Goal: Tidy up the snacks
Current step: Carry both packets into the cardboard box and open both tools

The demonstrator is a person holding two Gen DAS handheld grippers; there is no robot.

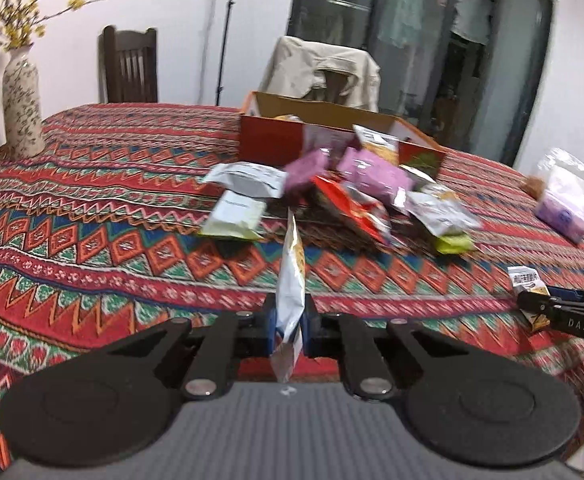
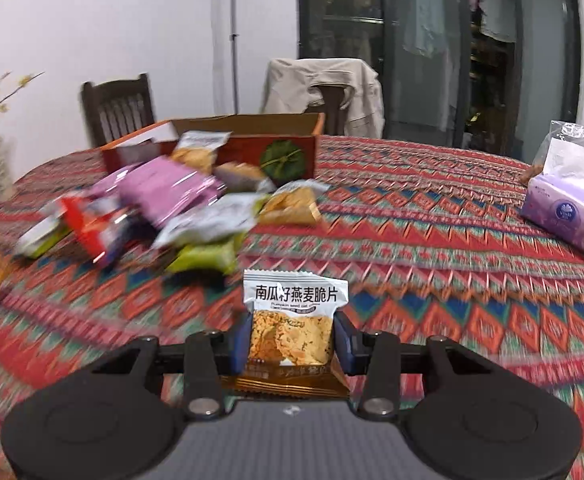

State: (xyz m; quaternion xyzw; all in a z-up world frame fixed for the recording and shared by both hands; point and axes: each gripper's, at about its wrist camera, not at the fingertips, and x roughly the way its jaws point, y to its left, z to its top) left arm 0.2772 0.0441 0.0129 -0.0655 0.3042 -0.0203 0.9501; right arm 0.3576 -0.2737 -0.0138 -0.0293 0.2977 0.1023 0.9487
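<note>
My left gripper (image 1: 291,322) is shut on a thin white and yellow snack packet (image 1: 291,280), held edge-on and upright above the patterned tablecloth. My right gripper (image 2: 292,344) is shut on an oat crisp packet (image 2: 292,328) with a white top and a golden cracker picture, facing the camera. In the left wrist view the right gripper (image 1: 532,304) shows at the right edge with that oat crisp packet (image 1: 526,280). A heap of loose snack packets (image 1: 356,196) (image 2: 180,208) lies in front of an open orange cardboard box (image 1: 332,128) (image 2: 252,140).
A patterned vase (image 1: 22,108) with yellow flowers stands at the table's far left. A purple tissue pack (image 2: 568,204) in clear wrap lies at the right. Two chairs (image 2: 118,108) stand behind the table, one draped with a beige jacket (image 2: 324,92).
</note>
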